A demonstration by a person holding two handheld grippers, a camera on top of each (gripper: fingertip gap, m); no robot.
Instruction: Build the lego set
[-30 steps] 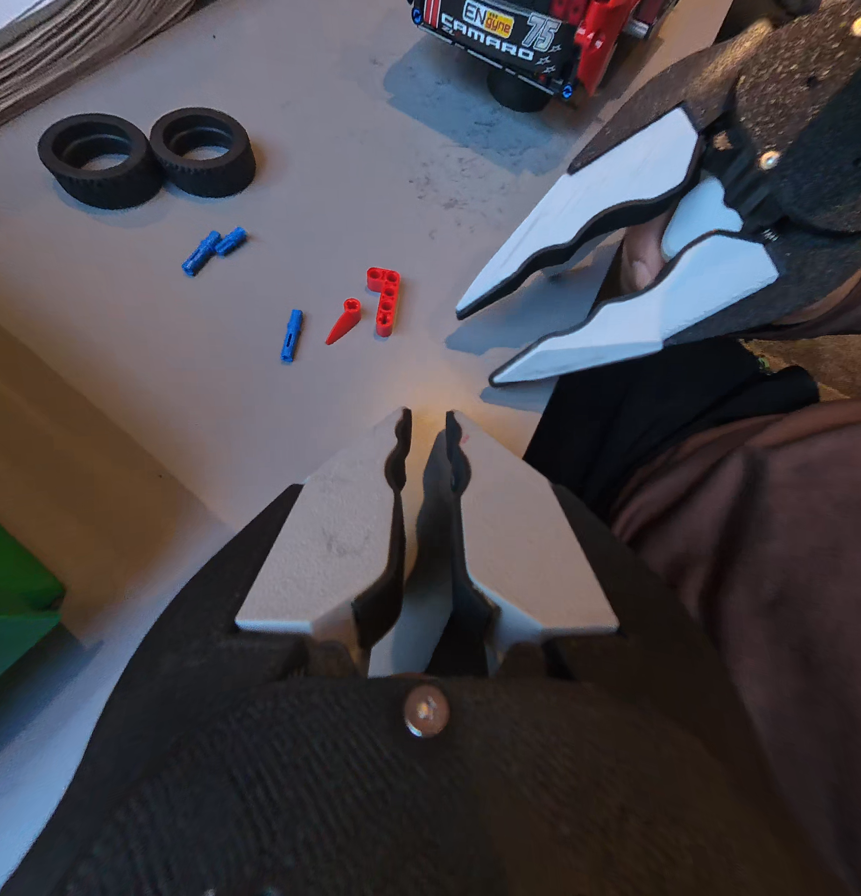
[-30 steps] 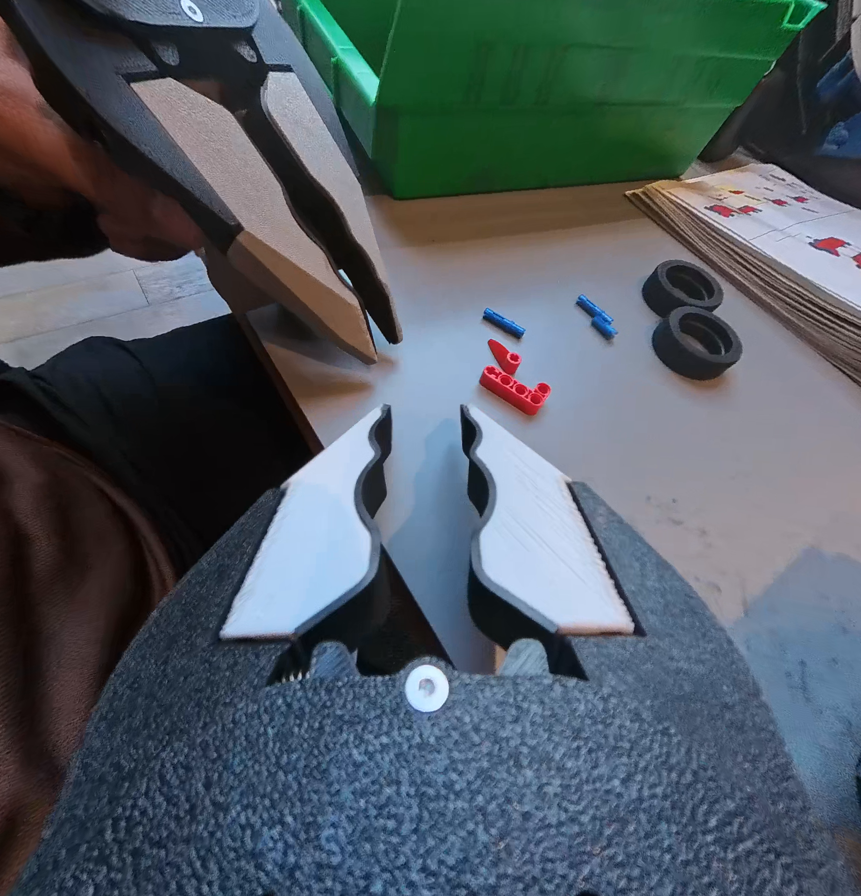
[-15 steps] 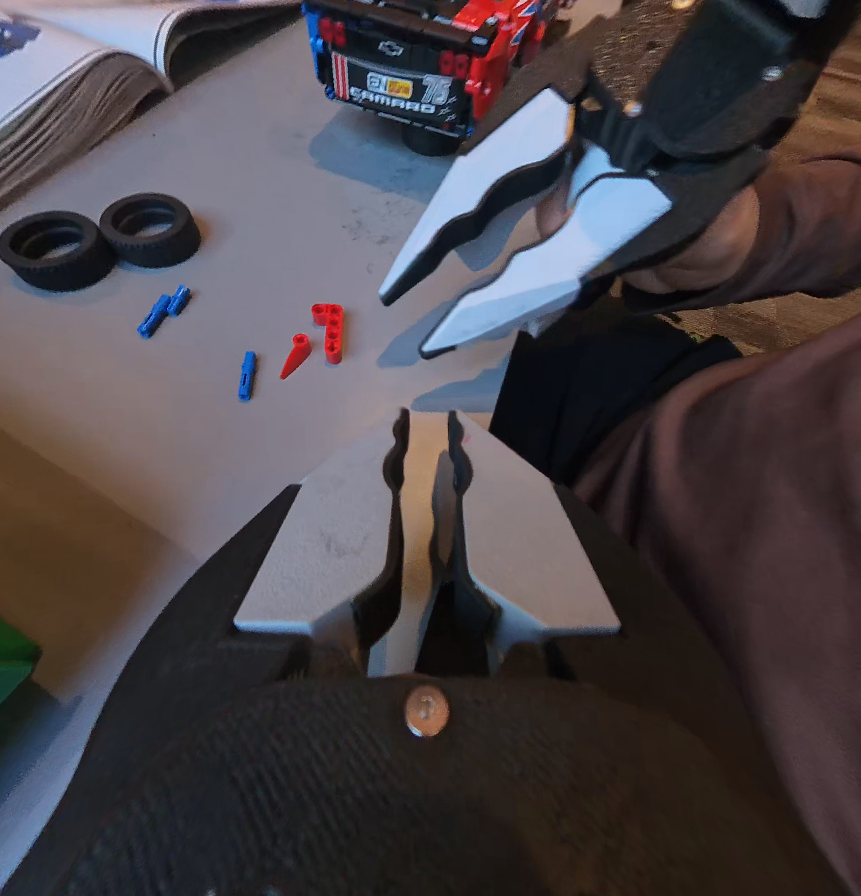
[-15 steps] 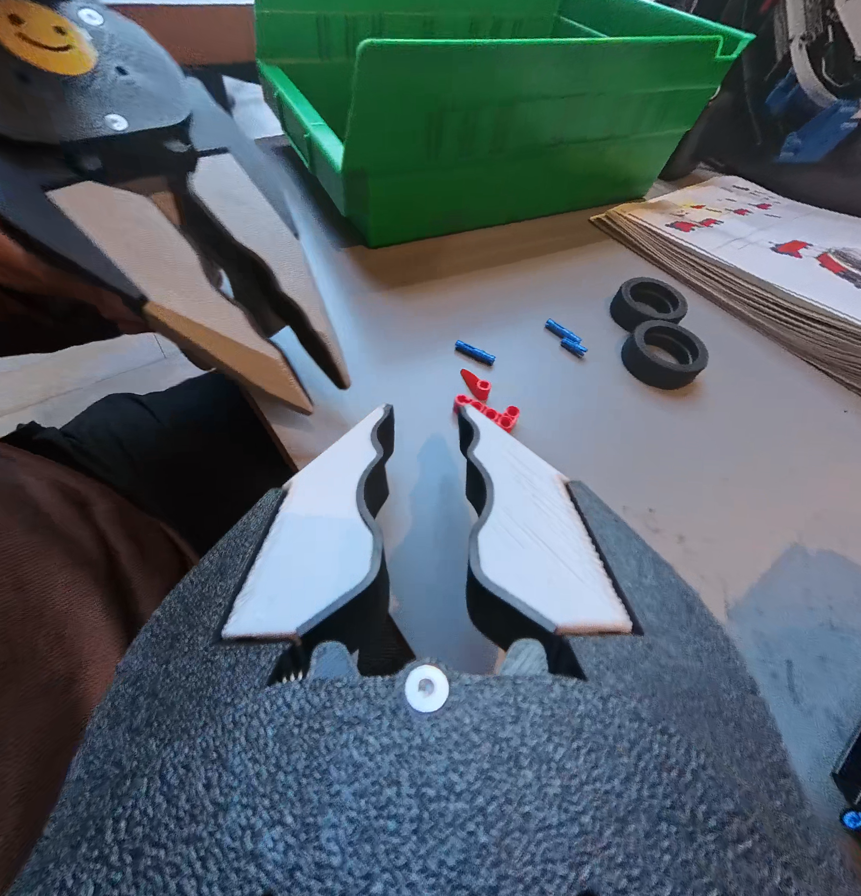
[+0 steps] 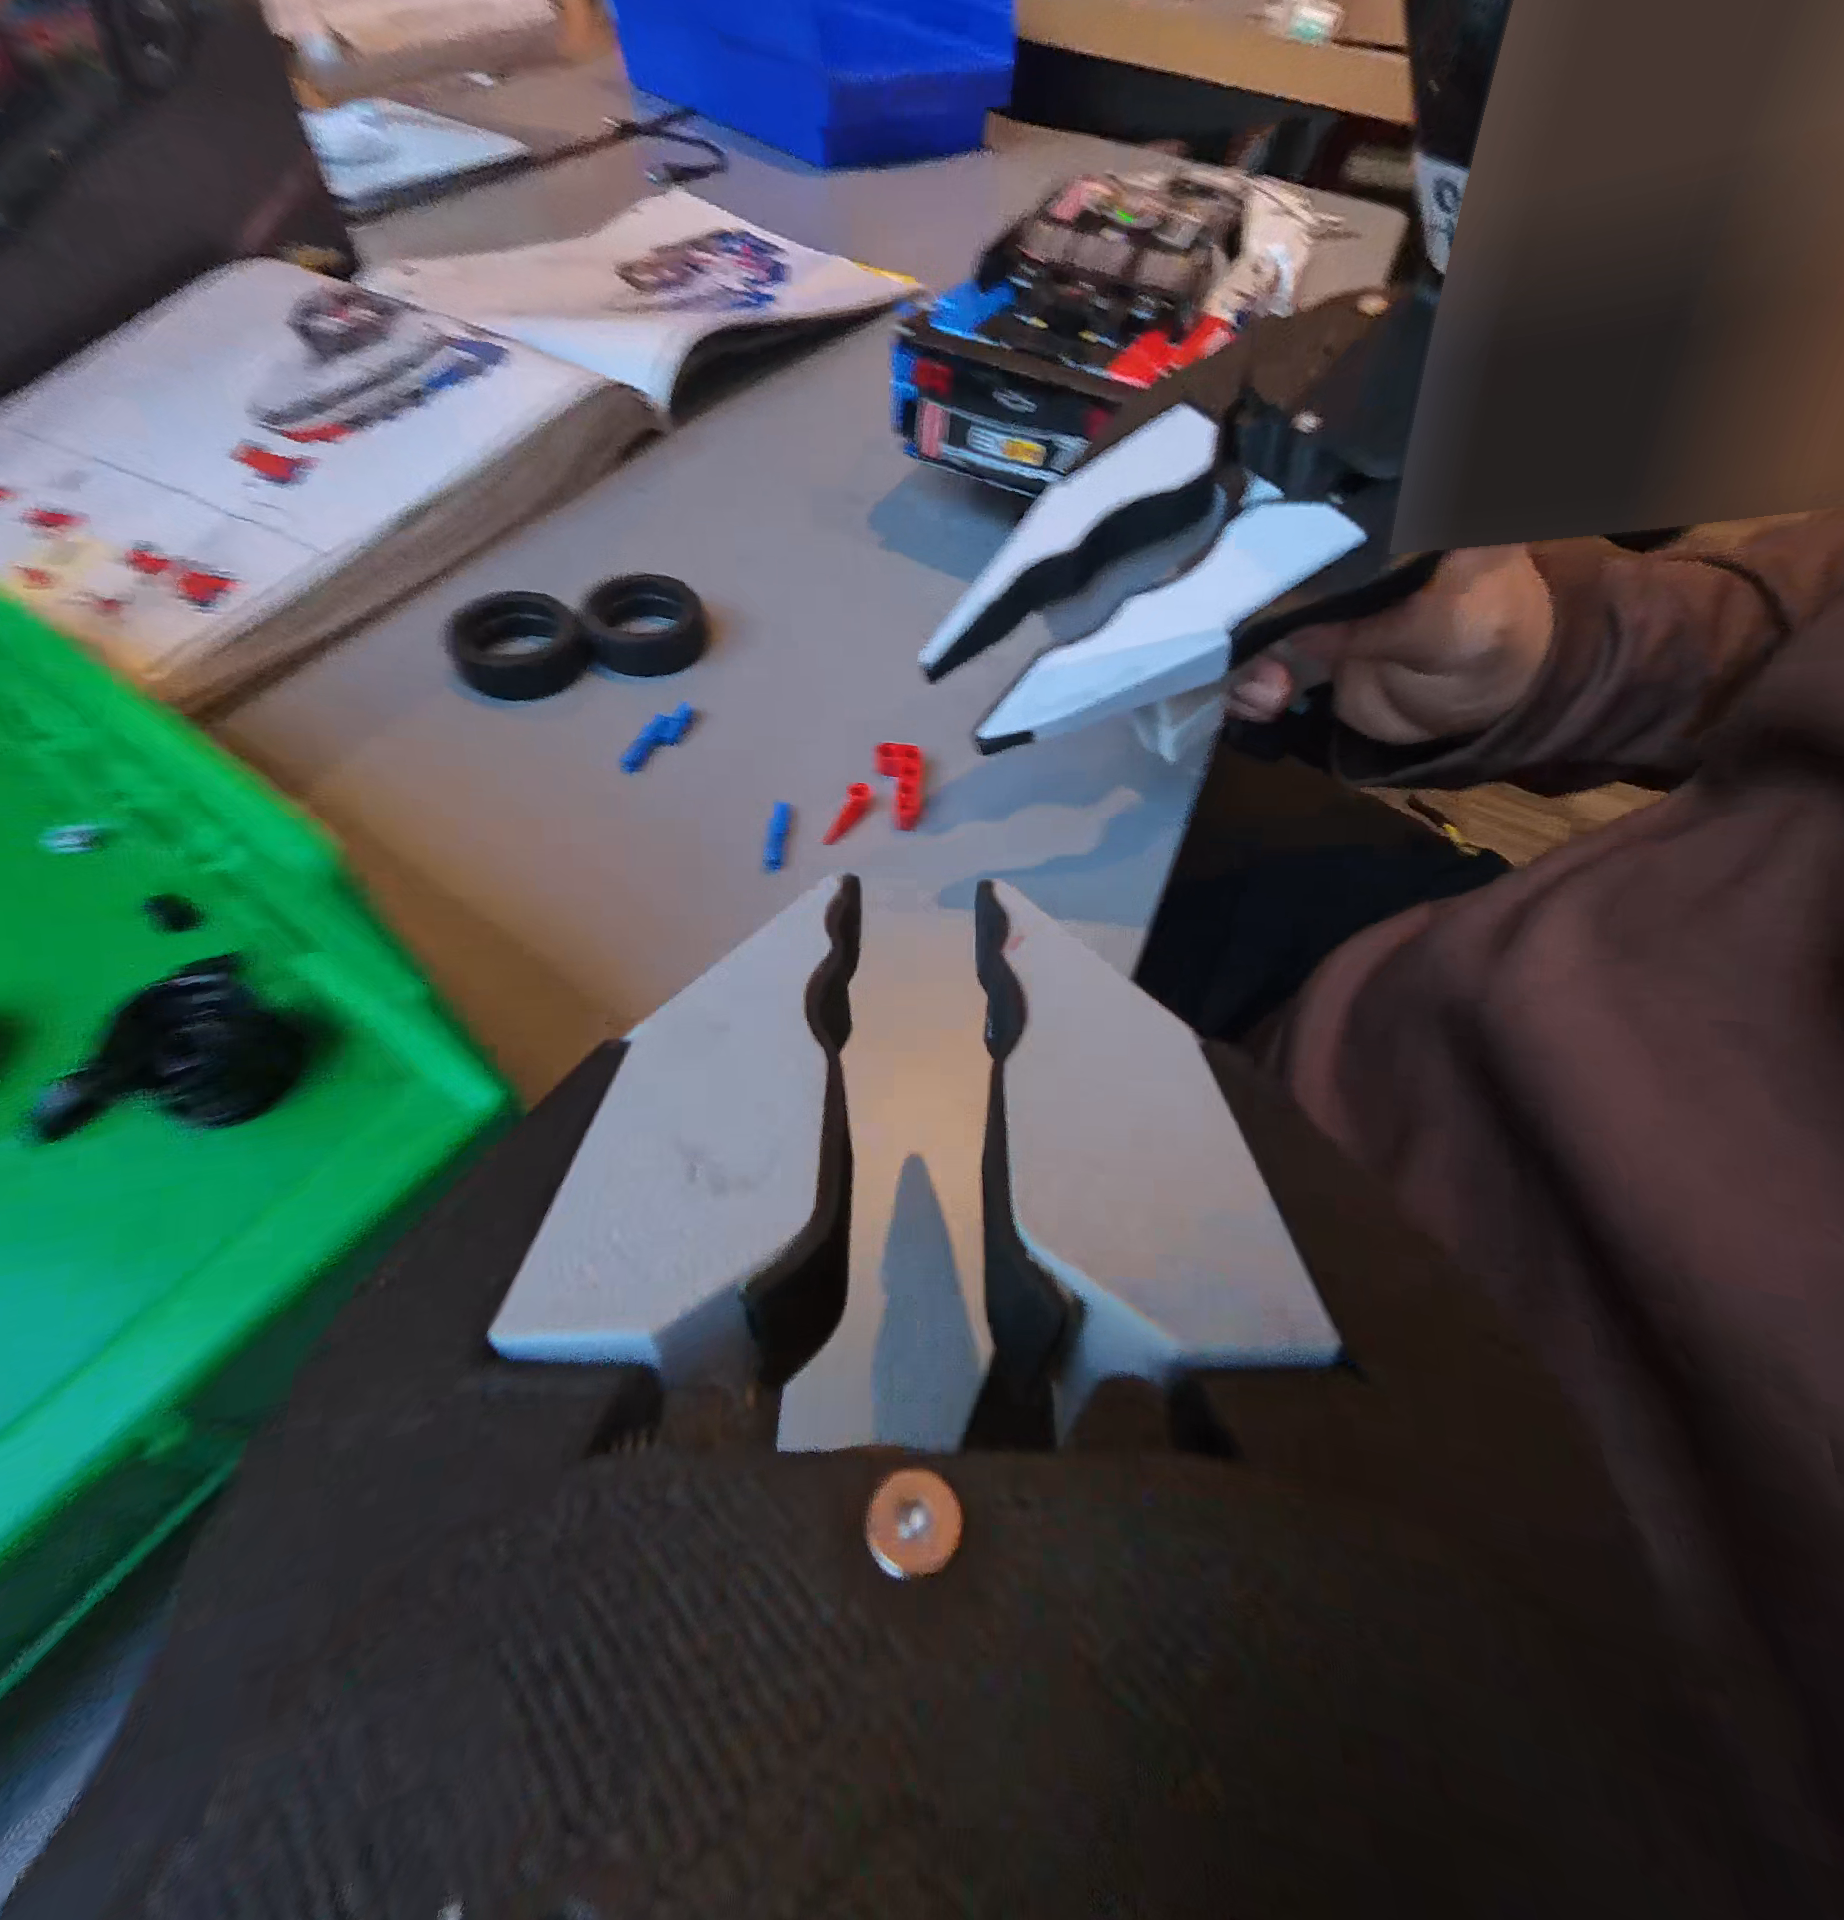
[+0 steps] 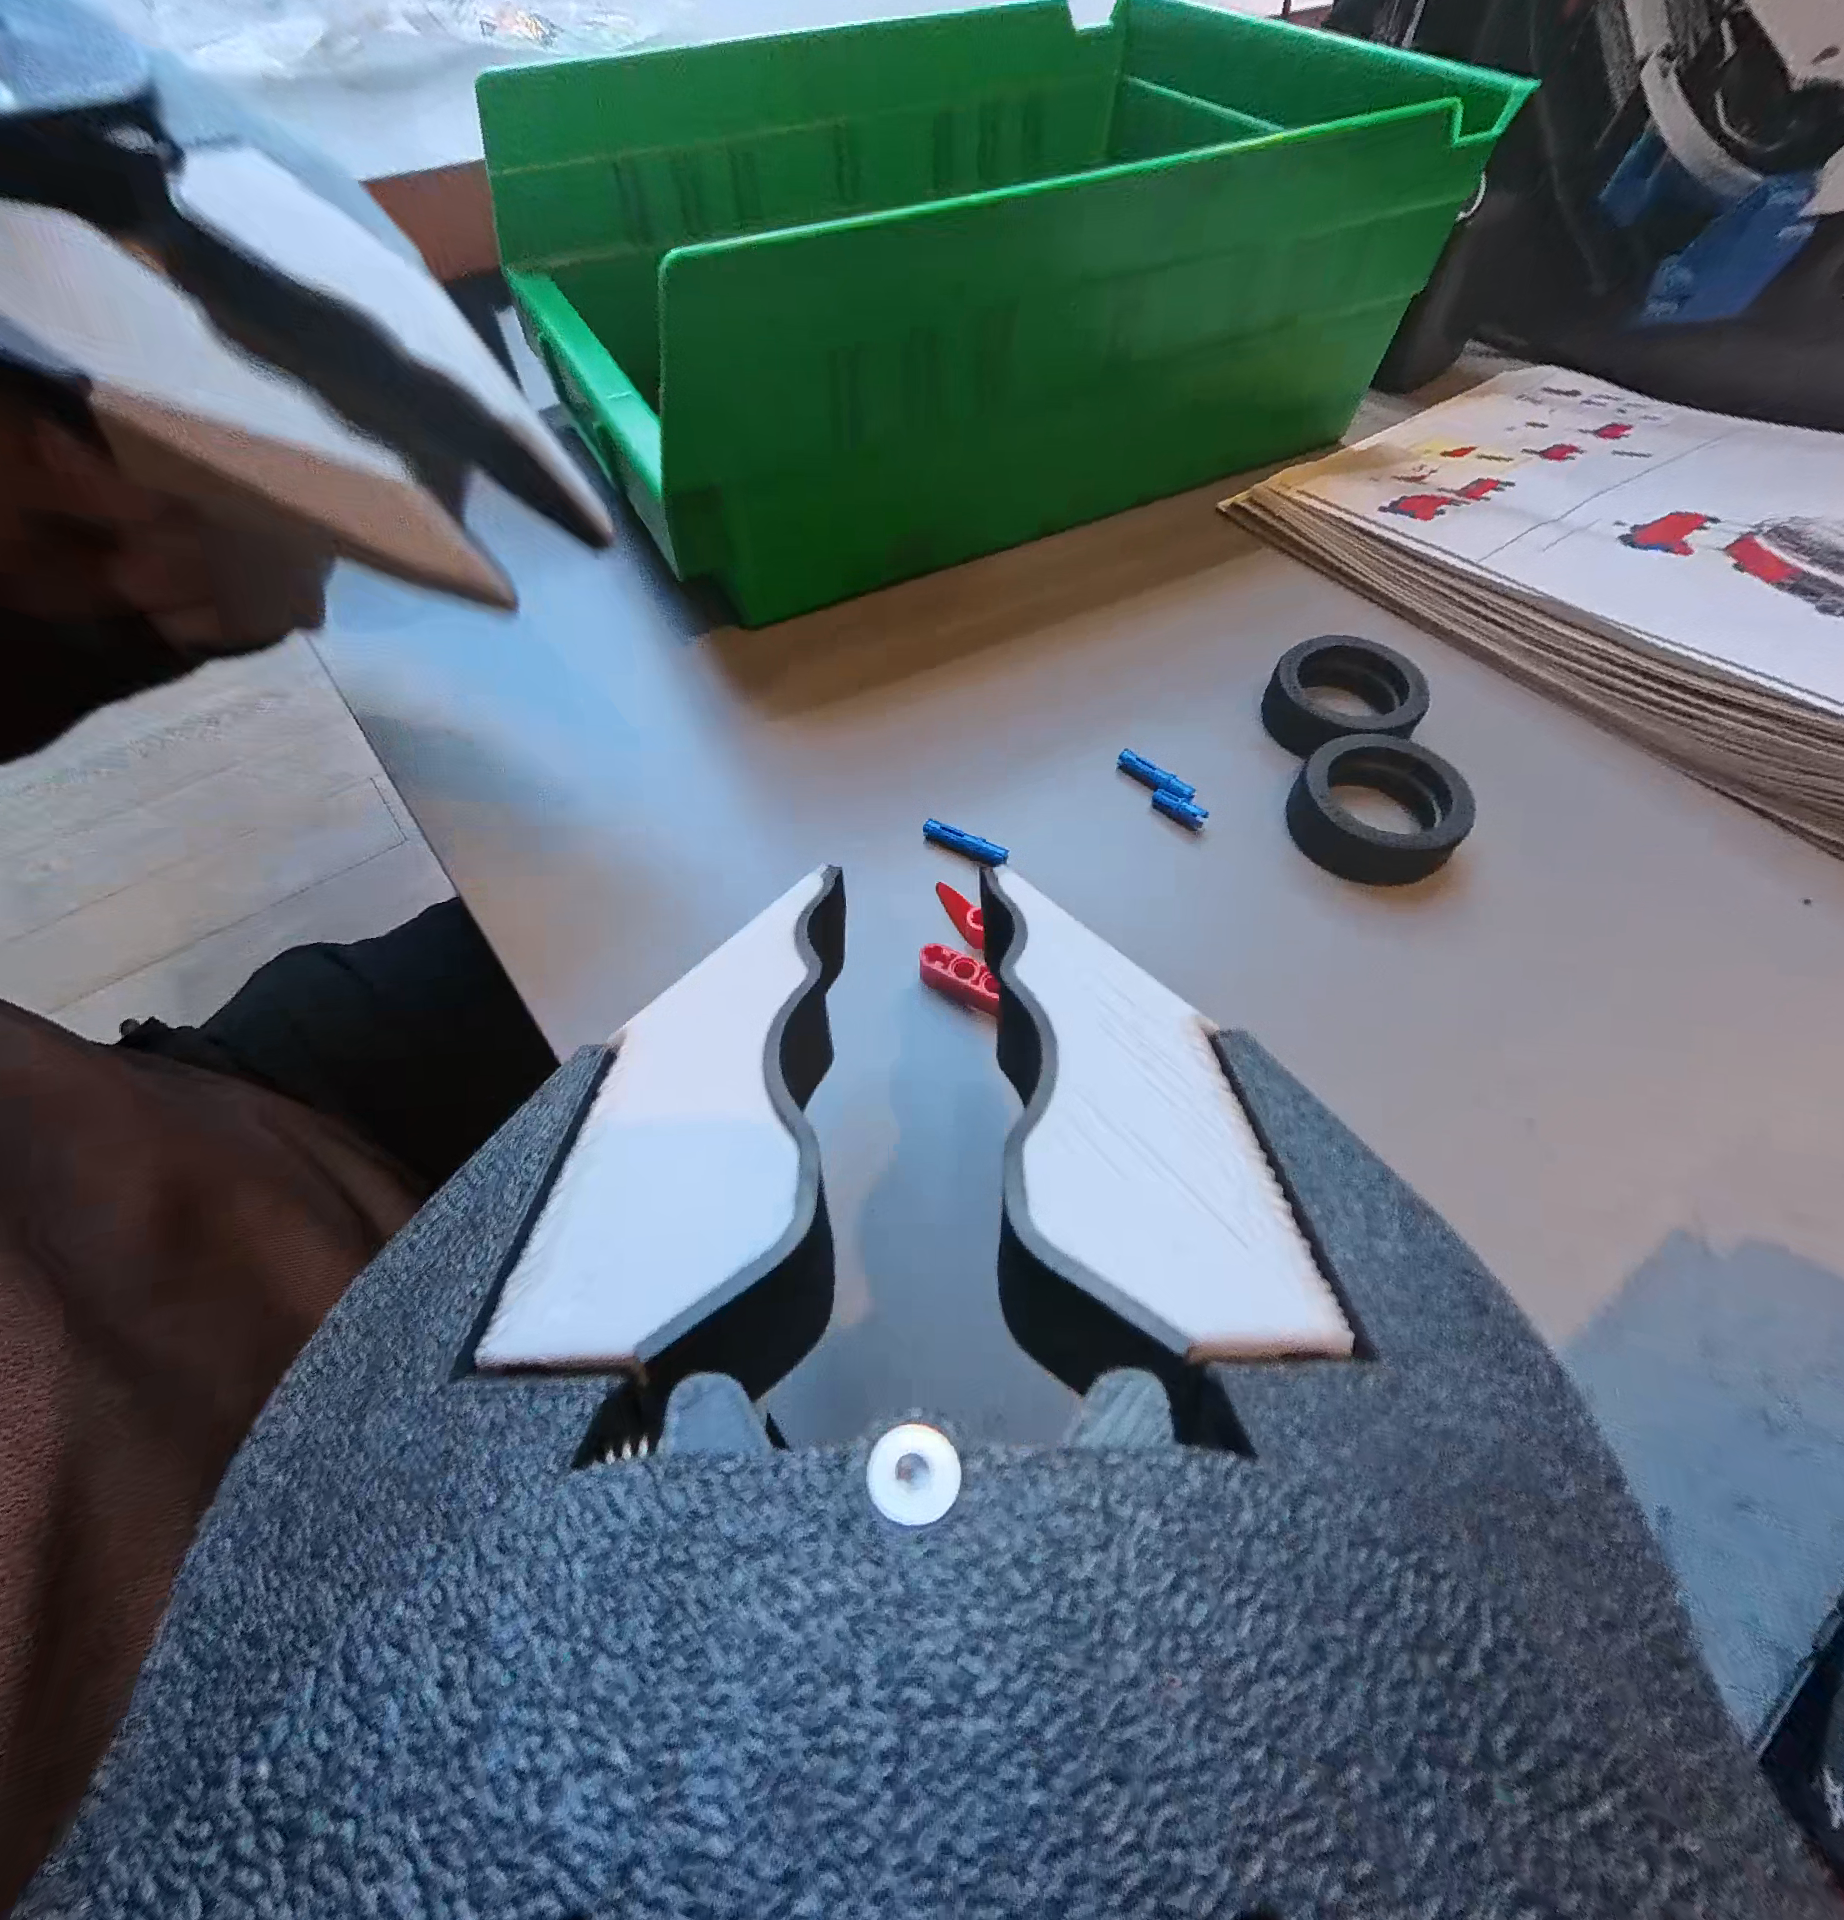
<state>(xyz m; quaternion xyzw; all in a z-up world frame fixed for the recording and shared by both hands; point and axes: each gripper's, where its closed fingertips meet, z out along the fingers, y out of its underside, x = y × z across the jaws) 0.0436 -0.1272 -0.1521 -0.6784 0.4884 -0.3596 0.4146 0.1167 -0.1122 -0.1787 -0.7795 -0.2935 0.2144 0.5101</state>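
Near table edge | right tool agape (empty) | bare room beside red pieces

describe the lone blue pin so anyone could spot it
Start at the two black tyres on the grey table. Between them and the table's near edge lie loose pieces. The lone blue pin lies by the red wedge, apart from the touching blue pair.

Blue bin and cable behind grey table
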